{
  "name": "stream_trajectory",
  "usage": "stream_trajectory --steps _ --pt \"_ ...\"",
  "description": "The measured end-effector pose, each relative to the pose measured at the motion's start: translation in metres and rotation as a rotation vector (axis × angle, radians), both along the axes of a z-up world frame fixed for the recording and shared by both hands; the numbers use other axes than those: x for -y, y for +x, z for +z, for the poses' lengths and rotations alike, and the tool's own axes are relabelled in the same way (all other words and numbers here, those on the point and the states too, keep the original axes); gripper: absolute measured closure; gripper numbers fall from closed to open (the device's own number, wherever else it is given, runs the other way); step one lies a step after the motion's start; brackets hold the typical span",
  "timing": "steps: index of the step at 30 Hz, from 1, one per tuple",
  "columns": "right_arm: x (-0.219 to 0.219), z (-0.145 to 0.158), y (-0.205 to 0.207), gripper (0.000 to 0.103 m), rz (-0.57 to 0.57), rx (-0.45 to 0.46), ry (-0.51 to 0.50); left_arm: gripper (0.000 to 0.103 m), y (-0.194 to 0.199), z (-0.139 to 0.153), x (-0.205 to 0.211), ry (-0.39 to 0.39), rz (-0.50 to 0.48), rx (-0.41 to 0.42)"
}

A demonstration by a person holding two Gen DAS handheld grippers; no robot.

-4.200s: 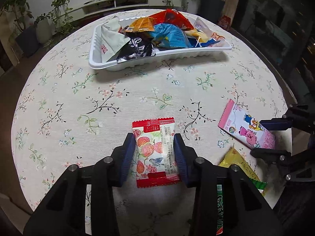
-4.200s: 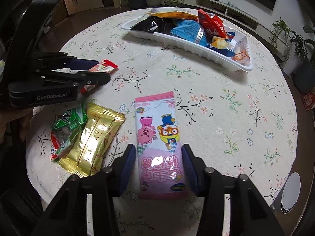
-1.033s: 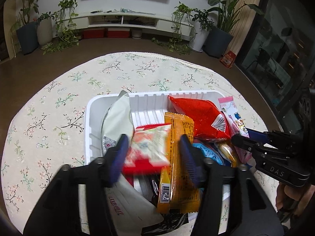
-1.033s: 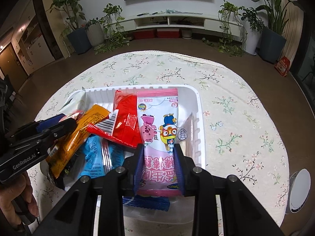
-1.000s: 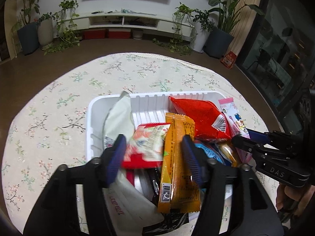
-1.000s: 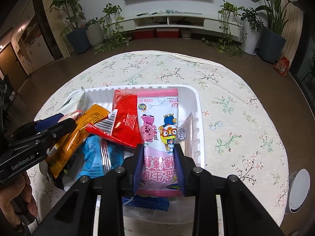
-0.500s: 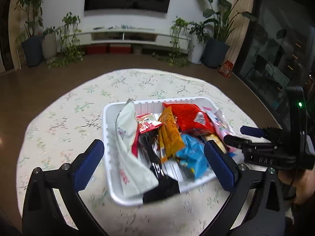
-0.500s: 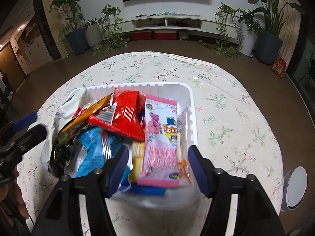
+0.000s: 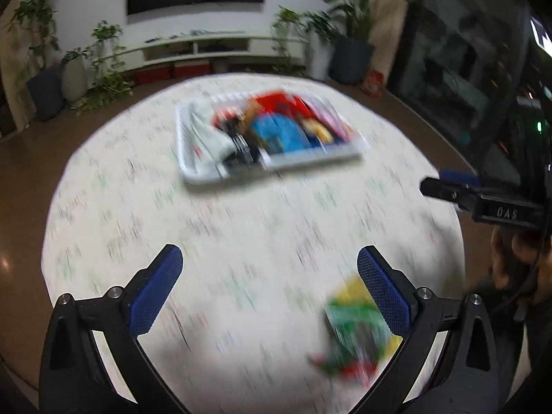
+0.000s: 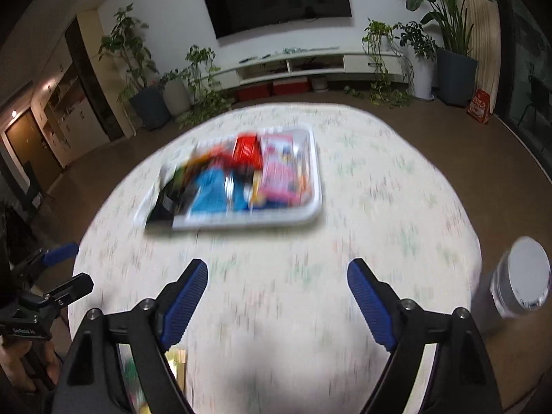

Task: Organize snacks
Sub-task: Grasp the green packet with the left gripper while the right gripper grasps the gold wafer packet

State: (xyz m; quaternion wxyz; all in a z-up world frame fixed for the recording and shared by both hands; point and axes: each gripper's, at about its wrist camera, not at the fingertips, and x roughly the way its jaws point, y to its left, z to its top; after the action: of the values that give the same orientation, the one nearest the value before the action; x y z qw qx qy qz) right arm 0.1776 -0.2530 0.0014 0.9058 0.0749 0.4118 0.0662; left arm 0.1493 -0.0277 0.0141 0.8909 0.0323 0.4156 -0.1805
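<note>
On the floral round table (image 9: 241,227), the white tray (image 9: 193,172) is mostly filled, yet green and yellow packets (image 9: 355,324) remain for the empty left gripper (image 9: 269,289) and right gripper (image 10: 276,296), jaws spread.

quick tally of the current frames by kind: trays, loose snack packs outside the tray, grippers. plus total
Tray: 1
Loose snack packs outside the tray: 2, a green pack and a yellow pack
Grippers: 2, left gripper and right gripper, both open and empty
Total: 5
Packs inside the tray are too blurred to count.
</note>
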Motion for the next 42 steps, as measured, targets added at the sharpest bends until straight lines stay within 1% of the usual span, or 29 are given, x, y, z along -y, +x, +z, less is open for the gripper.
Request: stream_trajectory --steps 3,6,7,11,14,17,19,20,21,22,24,27,31,35,40,42 --pt "-0.007 -0.008 -0.032 0.018 0.027 -0.015 0.000 0.000 -0.033 -0.016 0.017 0.060 -0.074 -0.034" --pt "-0.014 -0.015 -0.061 0.018 0.042 -0.027 0.031 0.000 -0.050 -0.033 0.033 0.125 -0.124 -0.044" --pt "-0.017 -0.017 -0.070 0.018 0.044 -0.028 0.036 0.000 -0.053 -0.039 0.038 0.147 -0.135 -0.054" --pt "-0.028 -0.027 -0.091 0.018 0.063 -0.045 0.054 0.000 -0.058 -0.050 0.052 0.182 -0.170 -0.065" --pt "-0.034 -0.032 -0.099 0.018 0.067 -0.055 0.039 0.000 -0.053 -0.053 0.054 0.194 -0.174 -0.070" --pt "-0.035 -0.031 -0.102 0.018 0.071 -0.048 0.051 0.001 -0.048 -0.059 0.055 0.215 -0.175 -0.081" --pt "-0.035 -0.031 -0.102 0.018 0.065 -0.048 0.042 0.005 -0.045 -0.062 0.052 0.203 -0.174 -0.089" --pt "-0.035 -0.032 -0.102 0.018 0.063 -0.050 0.043 0.010 -0.045 -0.061 0.050 0.191 -0.178 -0.093" --pt "-0.035 -0.032 -0.103 0.018 0.062 -0.052 0.044 0.018 -0.045 -0.063 0.048 0.179 -0.181 -0.098" --pt "-0.035 -0.033 -0.102 0.018 0.062 -0.053 0.042 0.023 -0.044 -0.064 0.046 0.173 -0.182 -0.104" --pt "-0.036 -0.034 -0.102 0.018 0.065 -0.057 0.030 0.036 -0.041 -0.067 0.044 0.170 -0.182 -0.115" --pt "-0.041 -0.036 -0.102 0.018 0.075 -0.062 0.012 0.037 -0.040 -0.067 0.043 0.165 -0.184 -0.113" --pt "-0.047 -0.038 -0.101 0.018 0.083 -0.072 0.011 0.037 -0.040 -0.062 0.045 0.191 -0.185 -0.091" --pt "-0.052 -0.040 -0.100 0.018 0.092 -0.079 0.011 0.037 -0.034 -0.066 0.051 0.222 -0.210 -0.117" --pt "-0.056 -0.043 -0.098 0.018 0.093 -0.090 0.014 0.037 -0.030 -0.068 0.050 0.179 -0.223 -0.141" --pt "-0.057 -0.043 -0.096 0.018 0.092 -0.093 0.016 0.050 -0.030 -0.068 0.049 0.158 -0.225 -0.145"
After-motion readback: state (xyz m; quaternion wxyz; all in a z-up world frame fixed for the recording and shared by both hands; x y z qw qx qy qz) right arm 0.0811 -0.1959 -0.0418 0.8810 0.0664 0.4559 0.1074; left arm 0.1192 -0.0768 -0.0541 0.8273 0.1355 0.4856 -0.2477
